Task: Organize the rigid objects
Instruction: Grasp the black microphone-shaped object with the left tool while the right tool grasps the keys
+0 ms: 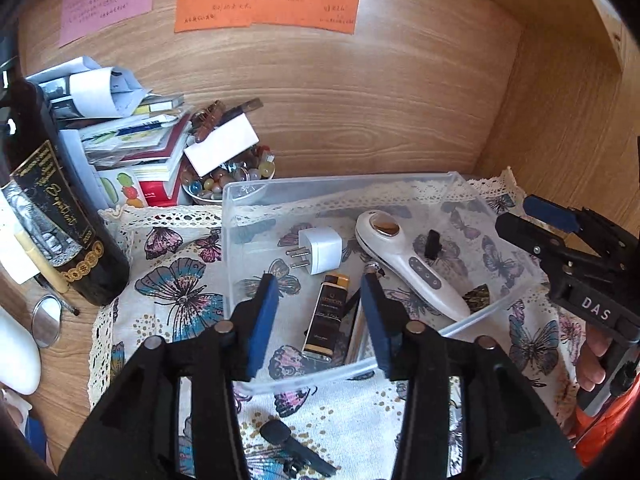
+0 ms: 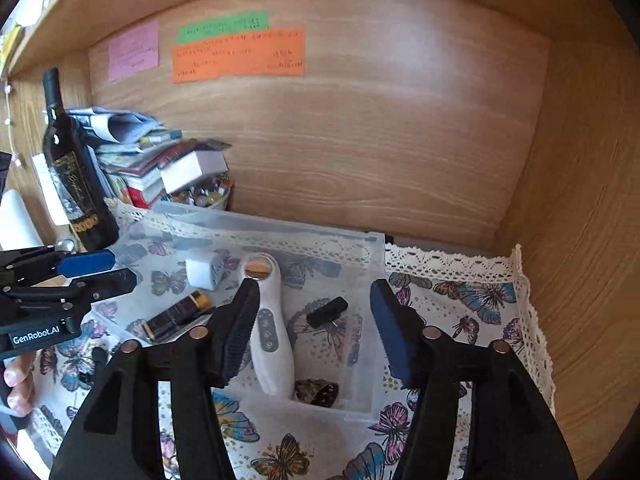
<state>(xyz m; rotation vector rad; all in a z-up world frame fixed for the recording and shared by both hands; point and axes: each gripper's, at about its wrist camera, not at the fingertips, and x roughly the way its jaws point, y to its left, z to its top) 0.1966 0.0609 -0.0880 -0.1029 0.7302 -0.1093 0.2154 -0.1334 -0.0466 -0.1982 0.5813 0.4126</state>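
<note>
Sorting looks nearly done: your left gripper [image 1: 320, 312] and right gripper [image 2: 316, 328] both hang open and empty over the clear bin [image 1: 240, 216], so next pick up the small black piece [image 1: 296, 446] left on the desk cloth [image 1: 172, 280].

Hidden and illegible items

Handwriting on the orange note [image 1: 266, 7] is unreadable; the black clip [image 1: 298, 450] is partly covered by the left gripper [image 1: 320, 316].

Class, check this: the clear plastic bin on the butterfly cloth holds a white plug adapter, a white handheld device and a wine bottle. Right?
Not quite. The wine bottle stands outside the clear plastic bin, left of it, as the left wrist view shows. The white plug adapter and white handheld device are inside.
</note>
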